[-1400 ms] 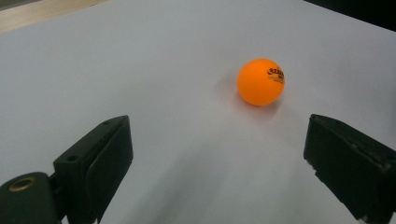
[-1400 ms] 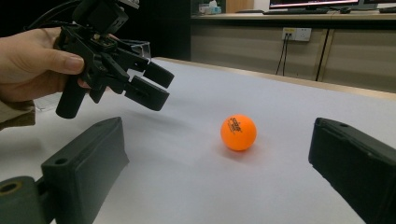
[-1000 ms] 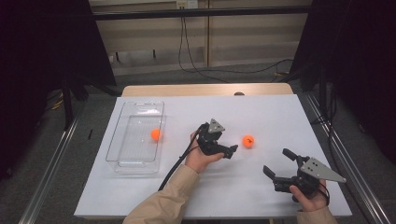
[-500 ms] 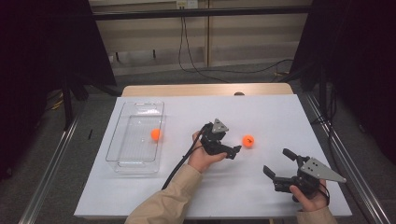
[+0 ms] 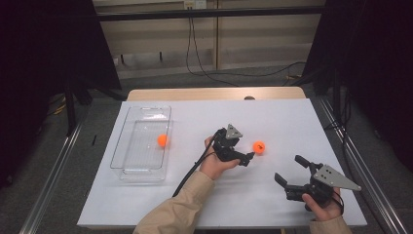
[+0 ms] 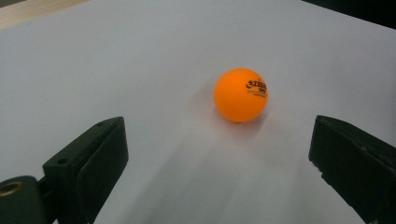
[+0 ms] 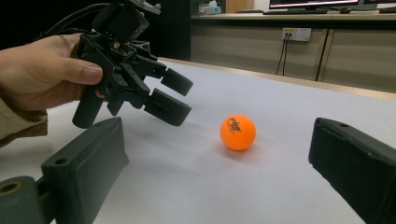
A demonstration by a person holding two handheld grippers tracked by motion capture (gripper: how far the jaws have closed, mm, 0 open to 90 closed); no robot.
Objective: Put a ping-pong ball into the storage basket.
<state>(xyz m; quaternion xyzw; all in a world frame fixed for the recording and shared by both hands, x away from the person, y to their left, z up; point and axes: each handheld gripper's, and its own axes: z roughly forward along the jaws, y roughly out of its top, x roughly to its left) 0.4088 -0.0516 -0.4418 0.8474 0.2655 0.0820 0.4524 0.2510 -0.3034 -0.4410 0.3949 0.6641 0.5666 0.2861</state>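
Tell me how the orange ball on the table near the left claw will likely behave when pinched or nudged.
The orange ball is a smooth sphere on a flat white table, so a nudge would probably send it rolling. It looks like a table-tennis ball, likely very light. The open left claw may squirt it out if it closes off-centre.

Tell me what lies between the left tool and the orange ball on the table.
Nothing: only bare white table separates the open left tool from the orange ball. The left gripper view shows it, and the high view agrees.
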